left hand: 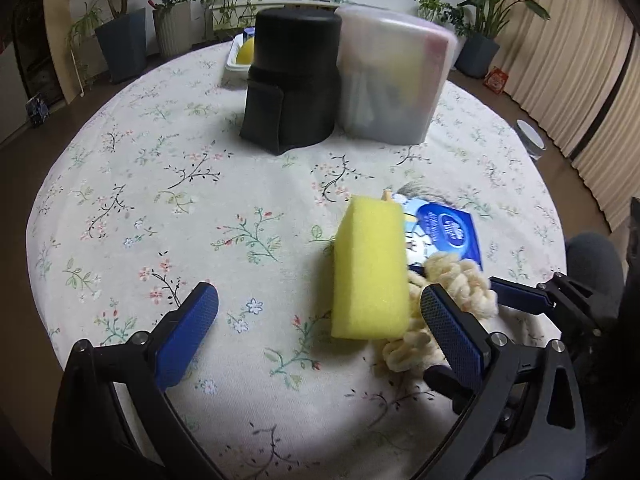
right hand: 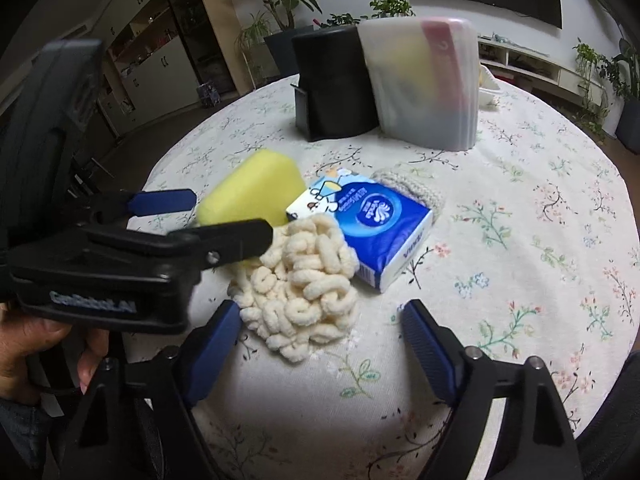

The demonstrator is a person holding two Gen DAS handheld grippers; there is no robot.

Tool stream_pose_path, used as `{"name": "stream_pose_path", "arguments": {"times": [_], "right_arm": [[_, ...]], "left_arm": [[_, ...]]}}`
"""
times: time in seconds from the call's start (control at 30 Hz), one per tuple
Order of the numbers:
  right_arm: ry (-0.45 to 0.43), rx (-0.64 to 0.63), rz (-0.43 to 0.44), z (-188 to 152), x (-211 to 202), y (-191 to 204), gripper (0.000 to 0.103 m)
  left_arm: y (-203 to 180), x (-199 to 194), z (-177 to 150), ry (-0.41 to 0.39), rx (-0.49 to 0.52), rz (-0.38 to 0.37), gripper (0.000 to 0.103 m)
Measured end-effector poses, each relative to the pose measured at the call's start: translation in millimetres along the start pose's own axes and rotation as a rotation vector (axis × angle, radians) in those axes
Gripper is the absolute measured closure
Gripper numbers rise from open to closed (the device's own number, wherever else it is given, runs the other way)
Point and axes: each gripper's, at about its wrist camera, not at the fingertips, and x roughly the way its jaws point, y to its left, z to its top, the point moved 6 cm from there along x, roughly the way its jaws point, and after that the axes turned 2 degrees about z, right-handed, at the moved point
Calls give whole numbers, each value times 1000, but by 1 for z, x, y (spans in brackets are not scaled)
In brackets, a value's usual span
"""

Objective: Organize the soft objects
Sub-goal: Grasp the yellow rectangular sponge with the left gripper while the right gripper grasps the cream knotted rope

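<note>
Counted one yellow sponge (right hand: 252, 190), one chenille mitt (right hand: 298, 284), one tissue pack (right hand: 372, 228), two tubs: black (right hand: 332, 84), frosted (right hand: 428, 84).

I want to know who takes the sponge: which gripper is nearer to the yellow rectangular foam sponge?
Left. The left gripper is open with the yellow rectangular foam sponge between its fingers. The right gripper is open farther off, behind the cream chenille cloth.

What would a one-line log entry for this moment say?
left gripper: open, straddling yellow foam sponge | right gripper: open, near cream chenille cloth | blue tissue pack: on table
</note>
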Motion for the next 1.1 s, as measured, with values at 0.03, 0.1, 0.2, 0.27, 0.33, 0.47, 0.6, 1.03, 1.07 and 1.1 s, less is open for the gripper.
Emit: {"name": "stream_pose_path", "arguments": {"times": [0.03, 0.1, 0.2, 0.27, 0.33, 0.47, 0.6, 1.03, 1.07, 1.1], "right_arm": [[-3, 2, -4, 1, 1, 0, 22], [-4, 3, -12, 3, 3, -1, 25], [-4, 10, -6, 7, 6, 0, 25], [-3, 3, -9, 7, 7, 2, 25], [-2, -7, -24, 8, 8, 3, 31], [1, -25, -36, 9, 9, 2, 70], [9, -19, -14, 9, 8, 0, 82], [-5, -9, 52, 7, -13, -4, 89], [-6, -8, 56, 6, -16, -5, 89], [-6, -3, 63, 5, -21, -6, 89]], "left_arm": [[1, 2, 1, 6, -5, 1, 1], [2, 3, 3, 6, -9, 2, 2], [2, 3, 5, -2, -1, 1, 1], [2, 6, 5, 3, 6, 3, 2], [1, 8, 5, 7, 14, 12, 6], [-5, 16, 2, 39, 30, -28, 63], [-13, 15, 1, 37, 48, -64, 80], [-8, -9, -4, 7, 1, -73, 81], [-8, -12, -4, 2, 0, -72, 81], [-7, -16, -5, -2, -3, -74, 81]]}}
